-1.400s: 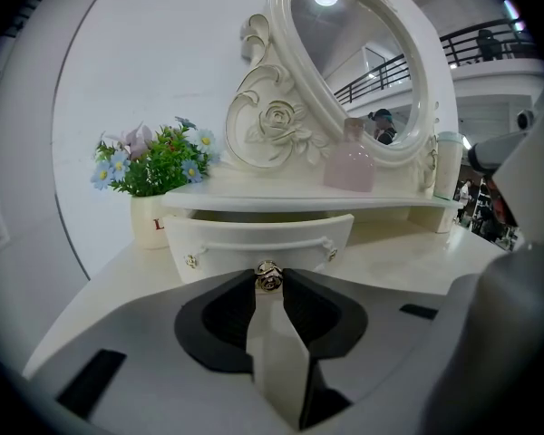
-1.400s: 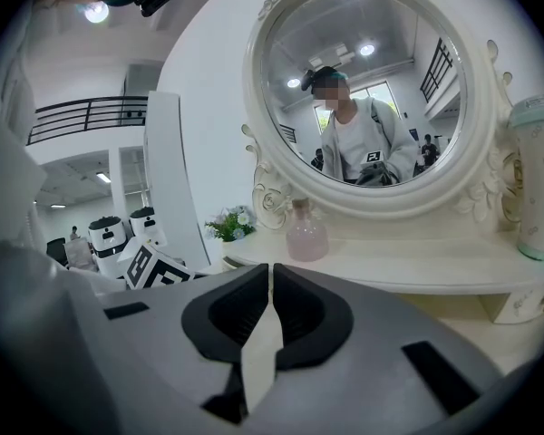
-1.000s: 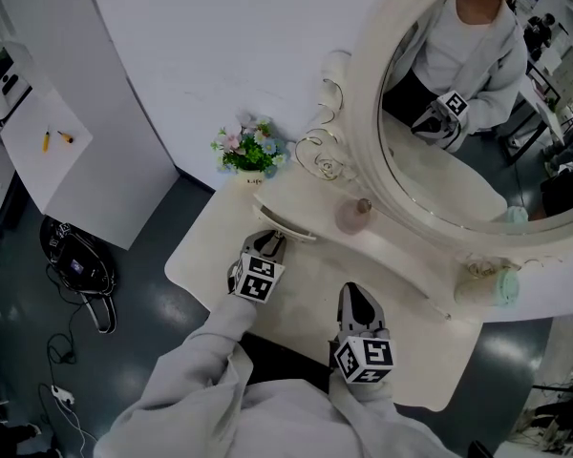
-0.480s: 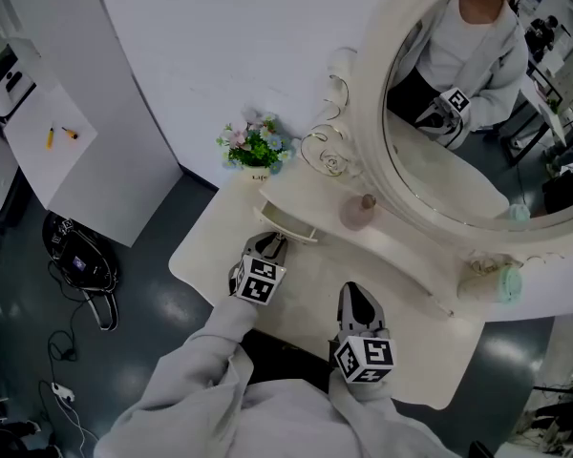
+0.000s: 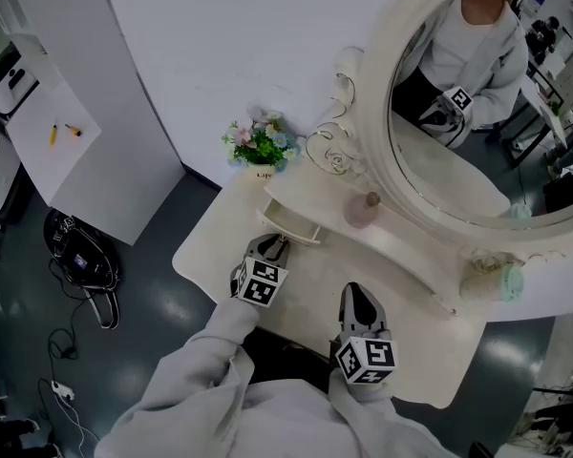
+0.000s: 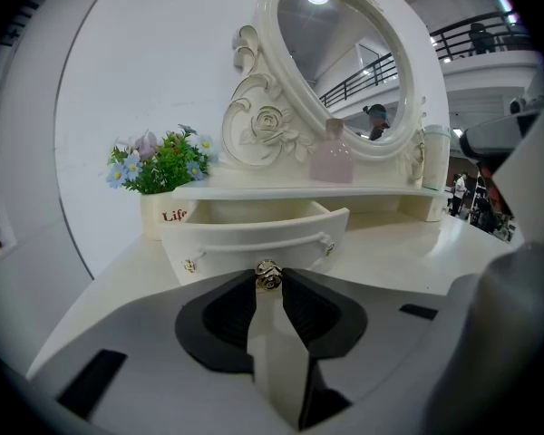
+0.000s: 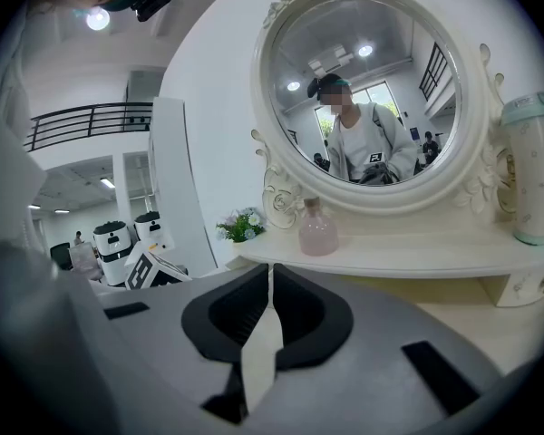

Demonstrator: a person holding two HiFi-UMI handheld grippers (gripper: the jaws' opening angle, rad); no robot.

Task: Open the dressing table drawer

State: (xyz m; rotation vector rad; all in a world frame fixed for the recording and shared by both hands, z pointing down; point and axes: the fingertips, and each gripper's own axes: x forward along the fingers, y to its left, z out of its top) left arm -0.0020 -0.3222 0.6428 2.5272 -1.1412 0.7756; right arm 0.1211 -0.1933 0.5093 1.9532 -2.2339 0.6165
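The small white drawer (image 5: 288, 223) under the shelf at the left of the dressing table (image 5: 411, 351) stands pulled out. In the left gripper view its curved front (image 6: 245, 241) faces me and the open box shows behind it. My left gripper (image 5: 271, 248) is shut on the drawer's little gold knob (image 6: 268, 277), and both pads press on its sides. My right gripper (image 5: 361, 300) hovers over the tabletop to the right of the drawer. In its own view the right gripper (image 7: 271, 270) is shut, with nothing between its jaws.
A pot of flowers (image 5: 260, 147) stands at the table's back left, beside the drawer. A pink bottle (image 5: 361, 210) and a pale green tumbler (image 5: 493, 284) sit on the shelf under the big oval mirror (image 5: 477, 113). A white cabinet (image 5: 67, 113) stands to the left.
The head view has drifted slightly. Both grippers and the drawer stand as they did before.
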